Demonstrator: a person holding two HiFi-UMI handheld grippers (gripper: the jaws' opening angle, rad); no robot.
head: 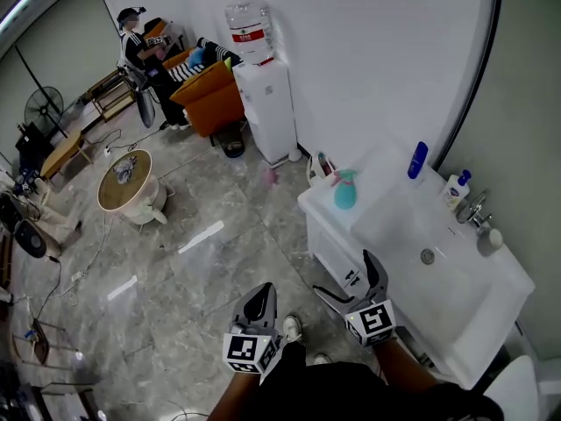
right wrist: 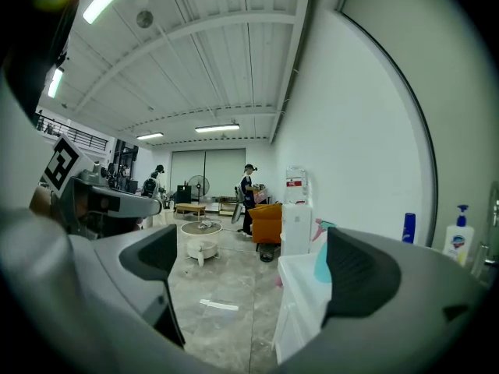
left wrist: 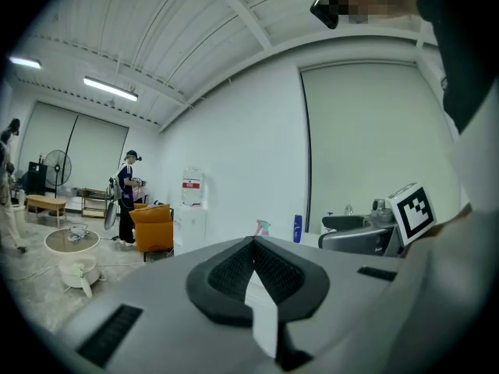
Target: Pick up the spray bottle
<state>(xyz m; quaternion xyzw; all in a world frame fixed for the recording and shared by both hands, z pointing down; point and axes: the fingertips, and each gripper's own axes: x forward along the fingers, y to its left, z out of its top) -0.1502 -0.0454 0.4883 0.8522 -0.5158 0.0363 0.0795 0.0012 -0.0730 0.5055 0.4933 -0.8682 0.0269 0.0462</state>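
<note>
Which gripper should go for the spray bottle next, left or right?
Right, most likely. The right gripper has its jaws apart and sits nearer the spray bottle on the counter. The left gripper is shut and farther off.

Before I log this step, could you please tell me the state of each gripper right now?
Left gripper: closed, jaws together, holding nothing.
Right gripper: open, holding nothing.

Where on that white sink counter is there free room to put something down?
The flat strip between the teal spray bottle and the blue bottle looks bare, as does the wide basin around the drain. The back corner is crowded: soap pump and faucet stand close together.
</note>
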